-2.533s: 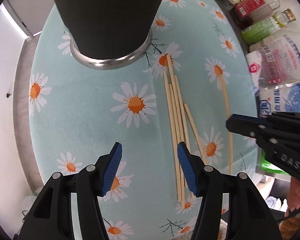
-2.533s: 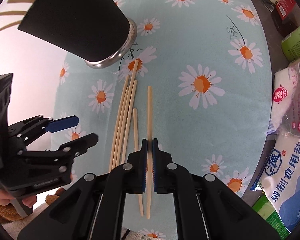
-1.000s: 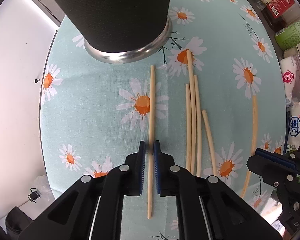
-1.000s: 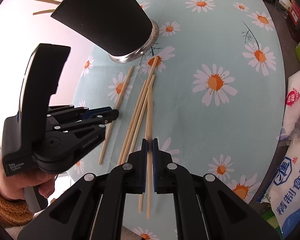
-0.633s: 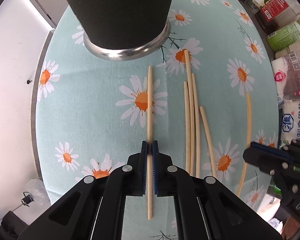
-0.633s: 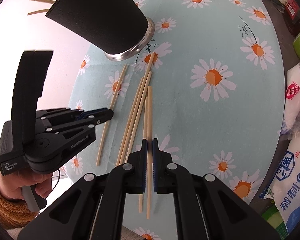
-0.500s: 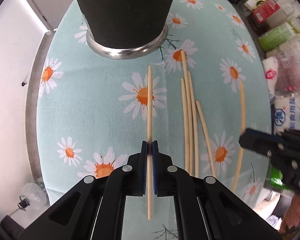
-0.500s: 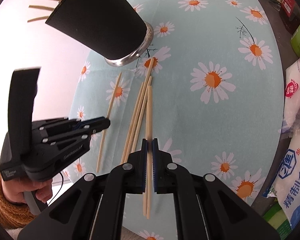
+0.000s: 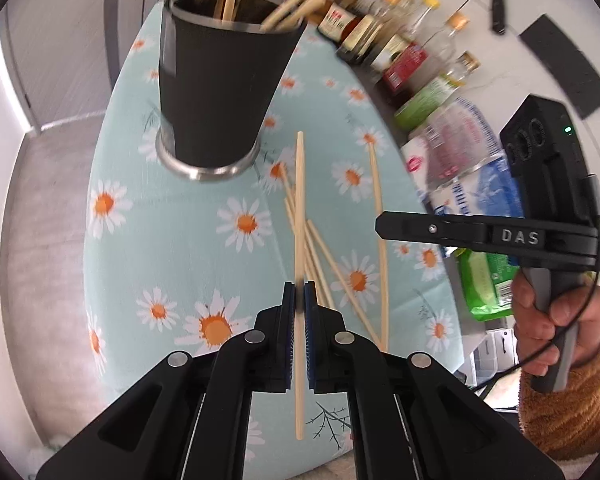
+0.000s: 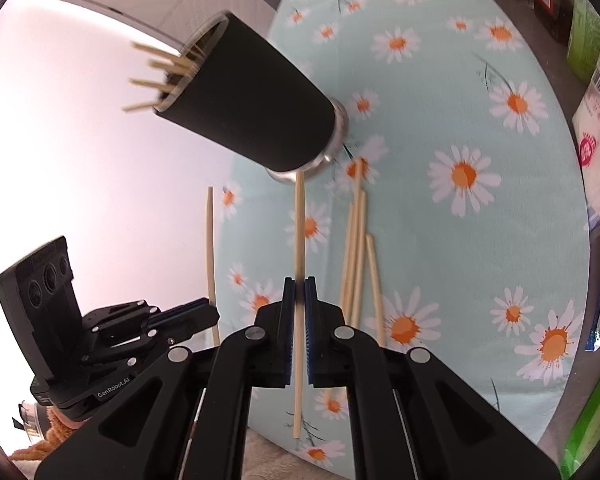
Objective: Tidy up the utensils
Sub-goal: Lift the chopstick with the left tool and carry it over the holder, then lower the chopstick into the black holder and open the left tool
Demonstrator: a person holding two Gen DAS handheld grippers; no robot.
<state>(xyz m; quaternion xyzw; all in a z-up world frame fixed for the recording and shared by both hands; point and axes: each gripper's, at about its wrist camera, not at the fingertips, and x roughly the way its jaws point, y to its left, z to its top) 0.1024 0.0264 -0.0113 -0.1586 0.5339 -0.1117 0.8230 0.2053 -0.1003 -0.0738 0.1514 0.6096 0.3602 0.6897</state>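
- My left gripper (image 9: 299, 298) and right gripper (image 10: 299, 290) each have jaws clenched on one chopstick (image 9: 299, 200), long axis pointing forward
- Black cup (image 9: 220, 80) stands ahead toward the desk's (image 9: 140, 240) far edge, mouth up; left looks nearer

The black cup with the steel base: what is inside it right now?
Several wooden chopsticks stand in the black cup, their tips sticking out past the rim; the right wrist view shows them fanned out. The cup's wall hides their lower ends and anything else at the bottom.

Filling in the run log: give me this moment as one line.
left gripper: shut on chopstick | right gripper: shut on chopstick | both lifted | loose chopsticks on tablecloth | black cup: upright, holds chopsticks
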